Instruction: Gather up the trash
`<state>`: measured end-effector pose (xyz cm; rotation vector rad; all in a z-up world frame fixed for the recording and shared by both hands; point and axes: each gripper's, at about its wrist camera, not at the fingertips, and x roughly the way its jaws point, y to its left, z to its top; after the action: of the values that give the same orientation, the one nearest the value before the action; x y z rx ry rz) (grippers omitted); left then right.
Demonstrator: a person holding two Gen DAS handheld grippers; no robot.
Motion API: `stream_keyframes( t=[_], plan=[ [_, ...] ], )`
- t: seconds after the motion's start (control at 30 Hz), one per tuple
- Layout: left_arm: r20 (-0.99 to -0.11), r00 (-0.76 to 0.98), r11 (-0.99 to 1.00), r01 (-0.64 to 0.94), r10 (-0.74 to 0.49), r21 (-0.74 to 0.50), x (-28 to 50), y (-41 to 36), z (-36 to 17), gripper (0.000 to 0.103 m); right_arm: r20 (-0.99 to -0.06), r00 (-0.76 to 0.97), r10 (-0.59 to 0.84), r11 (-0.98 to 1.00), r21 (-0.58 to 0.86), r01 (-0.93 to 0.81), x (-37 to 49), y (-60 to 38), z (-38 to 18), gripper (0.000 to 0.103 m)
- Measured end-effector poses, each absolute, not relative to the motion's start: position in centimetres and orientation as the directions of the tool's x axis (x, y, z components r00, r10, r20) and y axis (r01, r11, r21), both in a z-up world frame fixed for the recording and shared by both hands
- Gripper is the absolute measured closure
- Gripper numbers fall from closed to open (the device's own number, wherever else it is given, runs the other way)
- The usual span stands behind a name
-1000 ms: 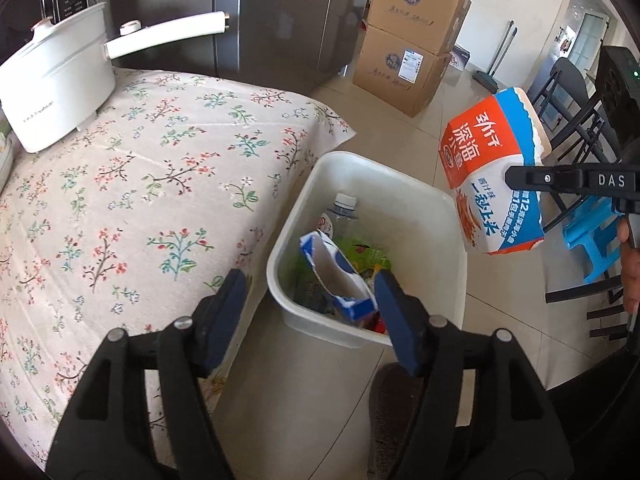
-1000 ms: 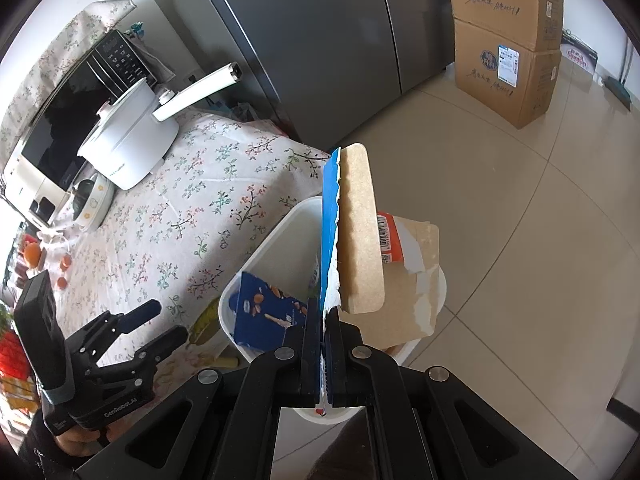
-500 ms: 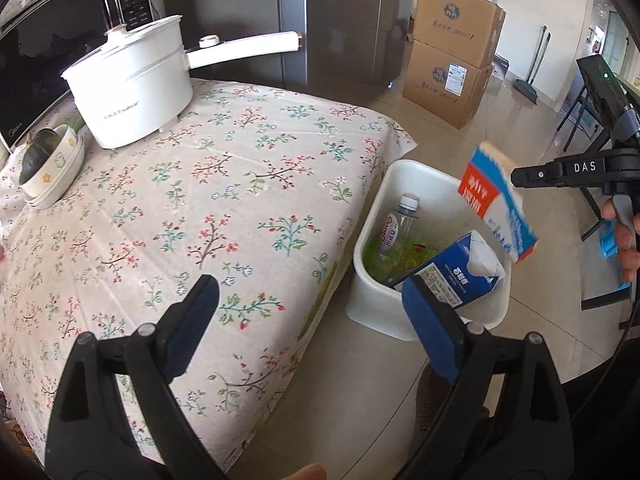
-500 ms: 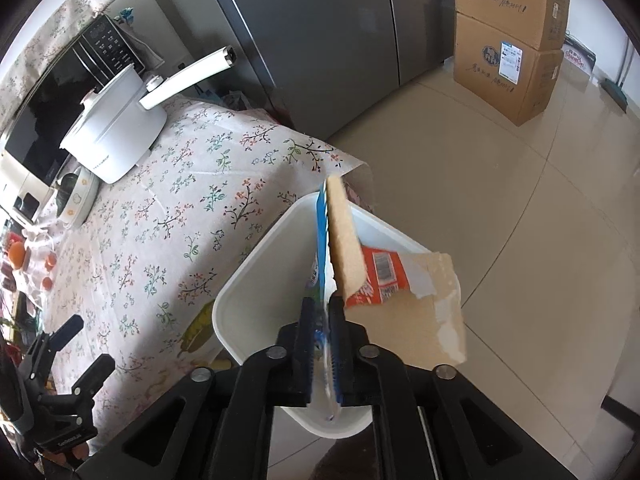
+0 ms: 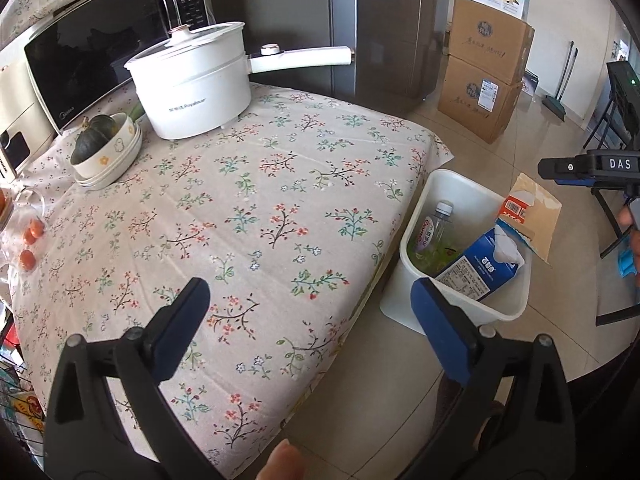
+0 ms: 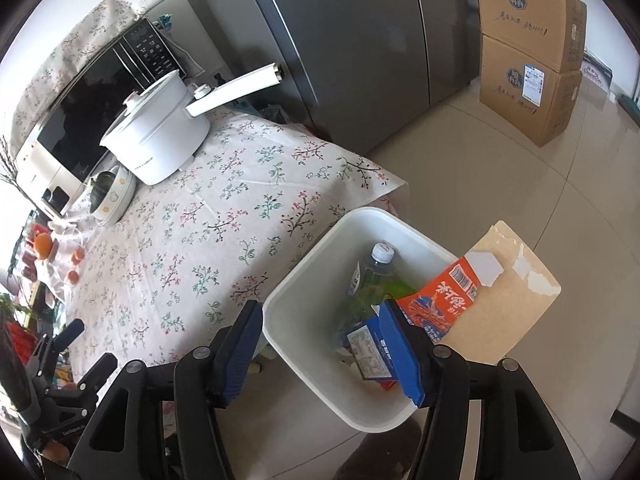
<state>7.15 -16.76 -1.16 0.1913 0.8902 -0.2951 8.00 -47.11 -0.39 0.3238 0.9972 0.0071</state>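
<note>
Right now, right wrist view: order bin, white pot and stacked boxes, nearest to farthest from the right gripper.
1. Bin, on the floor just ahead of the right gripper.
2. White pot, on the table, upper left.
3. Stacked boxes, far right, beside the fridge.

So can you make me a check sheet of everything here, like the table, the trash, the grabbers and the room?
Surface: table under a flowered cloth, no trash seen on the open part.
Job's things: white bin on the floor beside the table, holding a bottle, a blue carton and a torn orange carton leaning over the rim.
Clutter: white pot, bowl with a squash, microwave, small orange fruits.
Grippers: left gripper opening, nothing between its jaws; right gripper opening above the bin, clear of the orange carton.
Cables: nothing seen.
Surroundings: fridge, stacked cardboard boxes, tiled floor.
</note>
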Motion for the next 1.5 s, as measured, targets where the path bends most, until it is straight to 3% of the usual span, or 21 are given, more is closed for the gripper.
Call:
stream_keyframes(
  t=[0.4, 0.97, 1.5],
  plan=[
    [-0.788, 0.603, 0.979, 0.204, -0.123, 0.003, 5.6, -13.5, 0.1, 0.002, -0.807, 0.583, 0.100, 0.974, 0.200, 0.109, 6.3, -44.7, 1.6, 0.028],
    [-0.758, 0.650, 0.998, 0.043, -0.062, -0.044, -0.1, -10.2, 0.3, 0.001, -0.737, 0.675, 0.005, 1.000, -0.016, -0.024, -0.5, -34.3, 2.8, 0.010],
    [-0.723, 0.690, 0.998, 0.000, -0.044, -0.061, -2.0, -8.3, 1.3, 0.001, -0.725, 0.689, 0.010, 0.998, -0.032, -0.048, -2.3, -31.1, 1.8, 0.009]
  ],
)
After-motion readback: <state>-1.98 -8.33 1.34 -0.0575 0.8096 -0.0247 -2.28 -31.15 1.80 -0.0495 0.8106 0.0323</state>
